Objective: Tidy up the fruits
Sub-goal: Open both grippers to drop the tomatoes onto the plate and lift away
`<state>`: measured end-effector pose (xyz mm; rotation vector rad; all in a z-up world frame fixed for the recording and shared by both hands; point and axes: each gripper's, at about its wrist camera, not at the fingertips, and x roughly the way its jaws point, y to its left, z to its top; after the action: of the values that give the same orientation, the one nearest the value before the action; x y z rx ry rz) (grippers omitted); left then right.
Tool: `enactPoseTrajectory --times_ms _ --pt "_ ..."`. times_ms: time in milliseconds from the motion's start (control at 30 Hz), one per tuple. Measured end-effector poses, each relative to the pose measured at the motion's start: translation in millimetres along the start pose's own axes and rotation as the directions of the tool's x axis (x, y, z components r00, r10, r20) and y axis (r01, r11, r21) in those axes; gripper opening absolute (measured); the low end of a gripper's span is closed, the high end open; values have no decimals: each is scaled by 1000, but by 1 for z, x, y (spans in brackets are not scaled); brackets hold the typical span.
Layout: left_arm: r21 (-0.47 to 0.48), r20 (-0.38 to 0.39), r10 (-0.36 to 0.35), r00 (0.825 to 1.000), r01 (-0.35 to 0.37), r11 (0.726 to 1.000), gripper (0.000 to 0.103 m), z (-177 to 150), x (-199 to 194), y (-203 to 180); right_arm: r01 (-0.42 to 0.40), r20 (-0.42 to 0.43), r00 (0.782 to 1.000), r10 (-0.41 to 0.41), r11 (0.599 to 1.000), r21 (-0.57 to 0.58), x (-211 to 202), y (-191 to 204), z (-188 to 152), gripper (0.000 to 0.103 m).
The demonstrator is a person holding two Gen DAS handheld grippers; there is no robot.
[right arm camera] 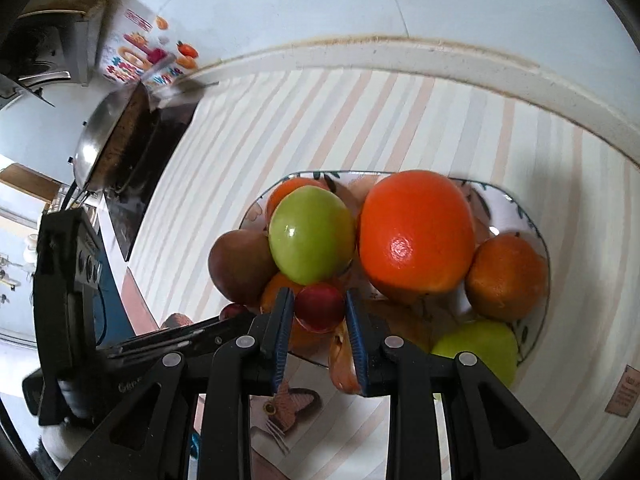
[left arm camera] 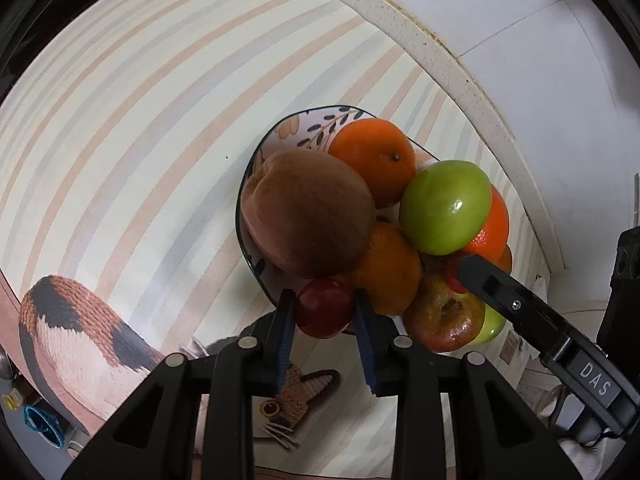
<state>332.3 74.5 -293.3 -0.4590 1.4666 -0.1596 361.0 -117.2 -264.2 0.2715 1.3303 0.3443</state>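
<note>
Left tongs [left arm camera: 325, 312] are pinching a small red fruit [left arm camera: 323, 307] at the near edge of the fruit plate [left arm camera: 280, 128] on the striped bench [left arm camera: 140, 120]. Right tongs [right arm camera: 319, 308] are pinching another small red fruit [right arm camera: 319, 307] over the same pile.

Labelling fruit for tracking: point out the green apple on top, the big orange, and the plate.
green apple [right arm camera: 312, 234], right wrist view, middle of its upper skin.
big orange [right arm camera: 416, 232], right wrist view, centre of its peel.
plate [left arm camera: 320, 126], left wrist view, bare patterned inner wall by the far rim.
</note>
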Motion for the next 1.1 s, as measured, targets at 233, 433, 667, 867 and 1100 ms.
enactPoseTrajectory --times_ms 233,433,667,867,1100 --pt "24 14 62 998 -62 998 36 0 -5 -3 -15 17 1000 14 998 59 -11 -10 2 57" --pt "47 56 108 993 -110 993 67 0 -18 -5 14 66 998 -19 997 73 -39 -14 -13 66" --pt "115 179 229 957 -251 961 92 -23 -53 -19 298 156 944 -292 954 -16 -75 5 -39 92" --pt "135 239 256 937 -293 946 92 -54 -76 -37 350 180 922 -342 937 -14 -99 6 -64 95" --pt "139 325 246 913 -303 943 92 -86 -111 -61 347 216 918 -334 938 -26 -131 9 -86 95"
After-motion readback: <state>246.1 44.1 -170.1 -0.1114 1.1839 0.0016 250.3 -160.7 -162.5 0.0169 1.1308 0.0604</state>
